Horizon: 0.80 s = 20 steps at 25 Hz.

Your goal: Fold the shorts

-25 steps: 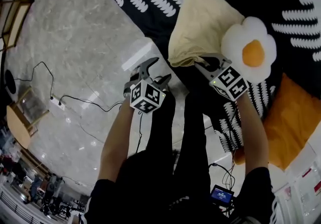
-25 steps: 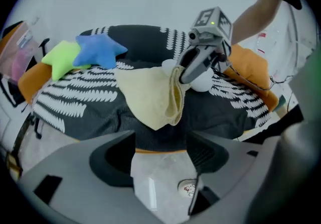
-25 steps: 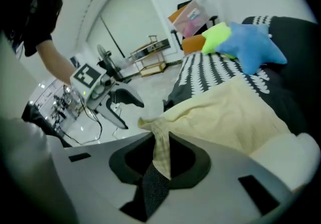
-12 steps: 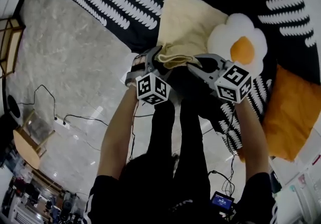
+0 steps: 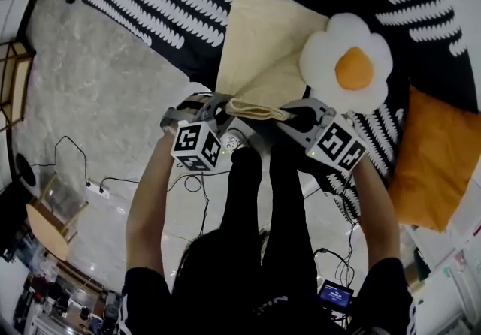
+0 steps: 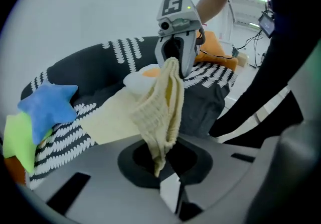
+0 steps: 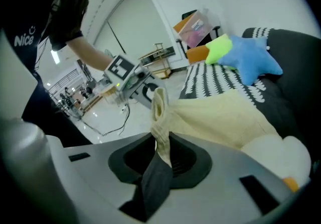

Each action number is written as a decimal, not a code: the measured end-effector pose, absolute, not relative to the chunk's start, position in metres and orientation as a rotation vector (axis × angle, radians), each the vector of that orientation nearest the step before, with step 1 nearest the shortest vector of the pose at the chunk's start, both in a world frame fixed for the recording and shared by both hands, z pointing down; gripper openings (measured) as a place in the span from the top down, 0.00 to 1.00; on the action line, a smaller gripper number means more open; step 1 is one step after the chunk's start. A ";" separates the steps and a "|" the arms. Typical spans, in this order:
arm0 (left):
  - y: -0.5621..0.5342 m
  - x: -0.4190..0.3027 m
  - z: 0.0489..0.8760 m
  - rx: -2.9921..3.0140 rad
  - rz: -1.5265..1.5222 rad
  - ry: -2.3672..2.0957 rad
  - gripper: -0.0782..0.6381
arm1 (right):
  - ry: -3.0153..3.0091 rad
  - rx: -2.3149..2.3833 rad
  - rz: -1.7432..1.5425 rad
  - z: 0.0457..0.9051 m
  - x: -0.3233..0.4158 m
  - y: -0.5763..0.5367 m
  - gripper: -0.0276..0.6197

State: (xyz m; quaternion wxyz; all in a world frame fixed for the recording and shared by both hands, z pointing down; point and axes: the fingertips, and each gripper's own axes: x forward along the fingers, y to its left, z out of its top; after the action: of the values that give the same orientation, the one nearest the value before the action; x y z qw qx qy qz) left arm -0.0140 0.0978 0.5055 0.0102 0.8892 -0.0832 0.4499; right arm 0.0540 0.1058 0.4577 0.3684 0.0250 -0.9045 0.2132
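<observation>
One pair of pale yellow shorts (image 5: 263, 48), waistband spanning two grippers, left gripper (image 5: 220, 106) fingers just closed onto it, right gripper (image 5: 288, 112) fingers clamped on it, one egg-shaped pillow (image 5: 347, 63) just beside.

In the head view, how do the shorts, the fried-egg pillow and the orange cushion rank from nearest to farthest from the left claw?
1. shorts: the left claw has just closed on their edge, at the centre.
2. fried-egg pillow: to the right, past the shorts.
3. orange cushion: far right.
</observation>
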 end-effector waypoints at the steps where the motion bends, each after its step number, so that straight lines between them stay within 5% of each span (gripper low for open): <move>1: 0.105 -0.016 0.503 2.760 1.409 -0.208 0.86 | -2.304 0.028 0.544 0.459 0.055 0.122 0.83; 20: 0.270 -0.030 0.507 2.468 1.366 0.128 0.85 | -2.195 0.031 0.865 0.474 0.049 0.291 0.83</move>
State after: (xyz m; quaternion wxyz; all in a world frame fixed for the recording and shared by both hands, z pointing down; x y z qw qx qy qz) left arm -0.0303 0.2696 0.5065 0.1582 0.8630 0.0446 0.4777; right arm 0.0494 0.2907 0.4740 0.3812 0.0121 -0.8600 0.3390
